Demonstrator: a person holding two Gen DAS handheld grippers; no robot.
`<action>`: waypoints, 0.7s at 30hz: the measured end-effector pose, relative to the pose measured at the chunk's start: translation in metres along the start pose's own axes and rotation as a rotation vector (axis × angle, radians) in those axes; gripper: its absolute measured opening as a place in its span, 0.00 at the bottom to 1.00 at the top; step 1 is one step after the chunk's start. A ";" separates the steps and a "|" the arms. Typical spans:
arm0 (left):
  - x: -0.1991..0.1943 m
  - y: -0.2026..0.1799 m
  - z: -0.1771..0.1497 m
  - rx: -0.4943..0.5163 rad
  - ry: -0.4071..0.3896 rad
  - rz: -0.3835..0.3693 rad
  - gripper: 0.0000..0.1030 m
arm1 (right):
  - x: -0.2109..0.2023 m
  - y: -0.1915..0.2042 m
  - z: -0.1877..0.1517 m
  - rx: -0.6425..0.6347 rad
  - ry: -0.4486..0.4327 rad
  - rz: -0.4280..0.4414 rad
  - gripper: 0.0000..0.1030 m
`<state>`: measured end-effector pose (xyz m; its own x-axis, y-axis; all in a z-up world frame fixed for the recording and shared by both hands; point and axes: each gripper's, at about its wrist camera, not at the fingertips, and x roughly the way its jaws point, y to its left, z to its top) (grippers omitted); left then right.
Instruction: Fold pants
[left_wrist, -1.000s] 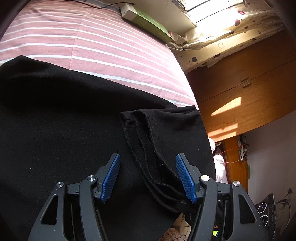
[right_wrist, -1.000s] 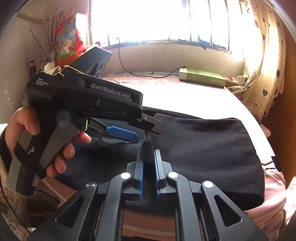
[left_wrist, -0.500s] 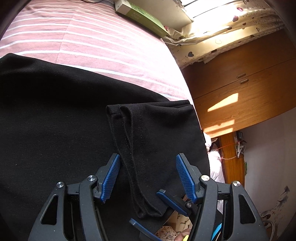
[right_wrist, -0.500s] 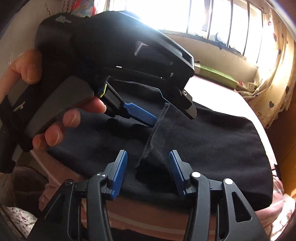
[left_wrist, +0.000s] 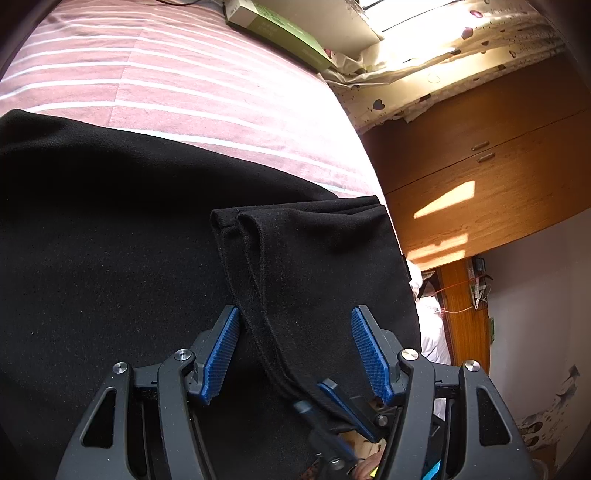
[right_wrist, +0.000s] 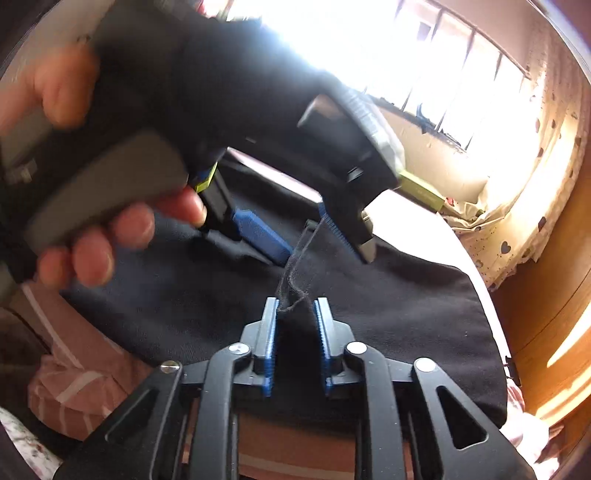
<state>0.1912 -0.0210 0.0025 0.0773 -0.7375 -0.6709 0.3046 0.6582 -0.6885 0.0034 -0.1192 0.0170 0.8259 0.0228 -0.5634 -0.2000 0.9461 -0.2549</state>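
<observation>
The right gripper (right_wrist: 295, 325) has just re-closed, clamping the pants (left_wrist: 110, 258) hem; the left gripper (left_wrist: 295, 354) stays spread, enabling the next fold.

1. The pants (left_wrist: 110, 258) lie spread on the bed (left_wrist: 184, 92), covering its near part.
2. A folded flap of the pants, its hem (left_wrist: 255, 295) doubled, lies on top of the spread cloth, toward the bed's right edge in the left wrist view.
3. The left gripper (left_wrist: 295, 354) hangs over that hem, fingers one on each side and apart from it.
4. The right gripper (right_wrist: 295, 328) sits at the near edge of the bed, with the hem's corner bunched between its fingers.
5. A flat box (left_wrist: 280, 29) lies at the far end of the bed, below the window (right_wrist: 424, 74).
6. A cabinet (left_wrist: 480, 166) stands to the right of the bed, with a curtain (left_wrist: 443, 55) behind it.
</observation>
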 end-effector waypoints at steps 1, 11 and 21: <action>0.000 0.001 0.001 -0.006 0.001 -0.002 0.84 | -0.005 -0.005 0.002 0.026 -0.012 0.007 0.10; 0.005 -0.007 0.002 -0.036 0.030 -0.058 0.84 | -0.031 -0.029 0.023 0.174 -0.061 0.114 0.09; -0.035 0.001 0.001 -0.051 -0.111 -0.073 0.55 | -0.027 -0.011 0.041 0.139 -0.107 0.181 0.09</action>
<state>0.1897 0.0059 0.0254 0.1616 -0.7943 -0.5856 0.2650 0.6065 -0.7496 0.0051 -0.1169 0.0667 0.8357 0.2233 -0.5018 -0.2817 0.9586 -0.0425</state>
